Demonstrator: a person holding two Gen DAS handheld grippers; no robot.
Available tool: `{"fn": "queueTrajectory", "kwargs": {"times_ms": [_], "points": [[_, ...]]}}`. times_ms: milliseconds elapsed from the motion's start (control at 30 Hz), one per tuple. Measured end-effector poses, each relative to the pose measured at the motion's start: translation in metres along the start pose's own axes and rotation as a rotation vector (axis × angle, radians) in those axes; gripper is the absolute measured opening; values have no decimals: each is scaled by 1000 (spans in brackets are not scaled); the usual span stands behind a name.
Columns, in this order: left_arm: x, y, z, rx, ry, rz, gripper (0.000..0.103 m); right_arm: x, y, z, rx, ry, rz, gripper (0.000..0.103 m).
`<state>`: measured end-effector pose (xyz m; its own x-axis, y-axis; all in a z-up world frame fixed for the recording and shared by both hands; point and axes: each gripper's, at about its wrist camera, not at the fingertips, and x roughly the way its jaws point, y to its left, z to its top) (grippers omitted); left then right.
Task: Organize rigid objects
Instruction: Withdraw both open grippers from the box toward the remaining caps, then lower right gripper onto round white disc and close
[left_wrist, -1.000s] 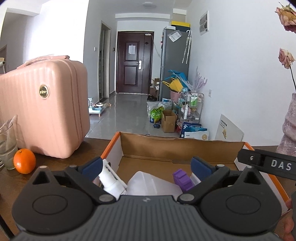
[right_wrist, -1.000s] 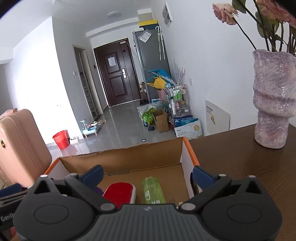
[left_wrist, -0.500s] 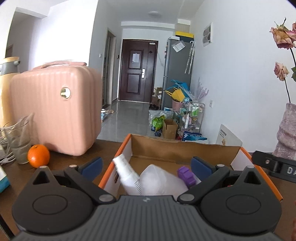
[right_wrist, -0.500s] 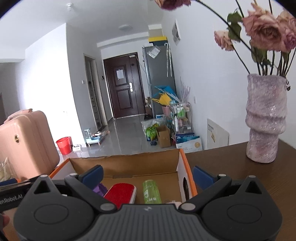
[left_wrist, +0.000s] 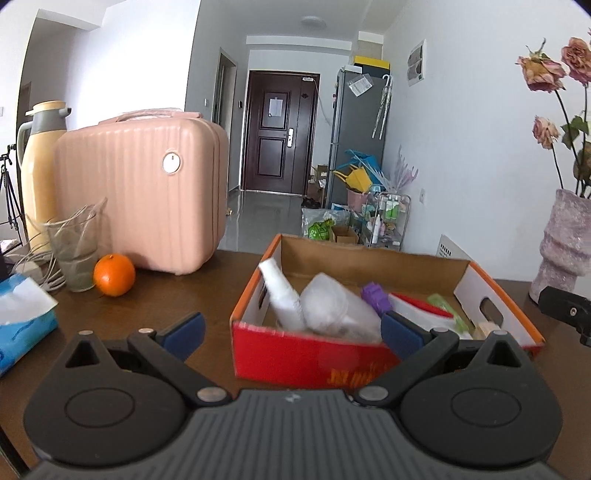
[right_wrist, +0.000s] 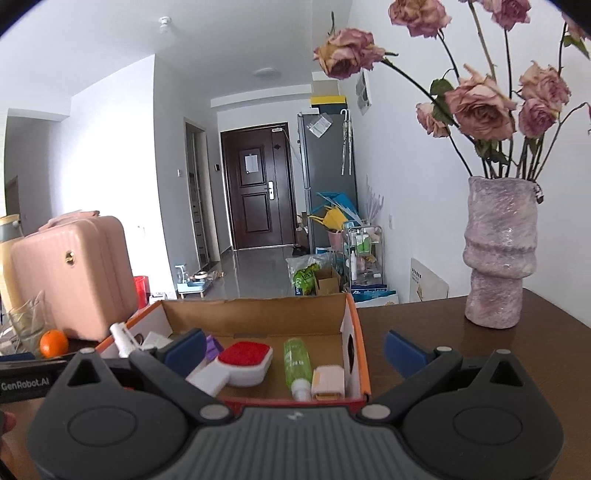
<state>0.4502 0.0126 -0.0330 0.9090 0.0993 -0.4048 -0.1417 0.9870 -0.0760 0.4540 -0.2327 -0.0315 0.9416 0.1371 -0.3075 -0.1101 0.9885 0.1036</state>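
Now, change since a second ago: both cameras sit higher and further back; the box's red front wall, earlier hidden under the left gripper, is in plain view, and the thermos and tissue pack have come into the left view.
Left gripper (left_wrist: 291, 328): released, blue-padded fingers wide apart, nothing between them; hangs just short of the box's near wall.
Right gripper (right_wrist: 294, 350): released too, spread wide and empty, over the box's near right corner.
Box: open cardboard box with orange rim and red front (left_wrist: 310, 356), resting on the dark brown wooden table (left_wrist: 192, 291).
Contents: white spray bottle (left_wrist: 282, 299) leans against the left wall, nozzle up and to the left; clear plastic tub (left_wrist: 334, 308) beside it; small purple piece (left_wrist: 375, 297); red-faced white brush (right_wrist: 242, 363), handle towards the camera and left.
Green bottle: translucent green spray bottle (right_wrist: 297, 363) lies flat by the right wall, long axis front to back, white cap nearest the camera; a pale pink rectangular case (right_wrist: 328, 380) is just beside it.
Table: pink ribbed hard-shell case (left_wrist: 142, 192), orange fruit (left_wrist: 113, 275), clear glass cup (left_wrist: 75, 254), cream thermos jug (left_wrist: 37, 173), blue tissue pack (left_wrist: 22, 317) on the left; mottled purple vase of dried roses (right_wrist: 498, 254) on the right.
Room: white walls, dark brown door (right_wrist: 256, 192) at the end of a grey tiled hallway, grey refrigerator (right_wrist: 327, 173) to its right.
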Motion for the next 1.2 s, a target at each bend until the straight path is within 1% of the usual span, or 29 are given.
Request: {"fn": "queueTrajectory", "kwargs": {"times_ms": [267, 400, 467, 600, 733, 900, 1033, 1133, 1200], "points": [[-36, 8, -23, 10, 30, 1, 103, -33, -3, -23, -23, 37, -19, 103], [-53, 9, -33, 20, 40, -3, 103, -44, -10, -38, -24, 80, -63, 103], [-60, 10, -38, 27, 47, -6, 103, -50, -14, -45, -14, 100, -71, 103], [-74, 10, -49, 34, 67, -19, 103, -64, -19, -59, -5, 127, -83, 103], [-78, 6, -59, 60, 97, -30, 103, -71, -20, -71, -6, 151, -96, 103], [-78, 5, -61, 61, 103, -33, 103, -69, -23, -72, 2, 162, -105, 103], [-70, 7, -60, 55, 126, -40, 103, -59, -27, -73, 1, 188, -99, 102], [-64, 13, -59, 35, 150, -42, 103, -45, -32, -71, 8, 210, -85, 98], [-63, 15, -58, 29, 150, -40, 103, -33, -35, -70, 9, 227, -87, 95]]}}
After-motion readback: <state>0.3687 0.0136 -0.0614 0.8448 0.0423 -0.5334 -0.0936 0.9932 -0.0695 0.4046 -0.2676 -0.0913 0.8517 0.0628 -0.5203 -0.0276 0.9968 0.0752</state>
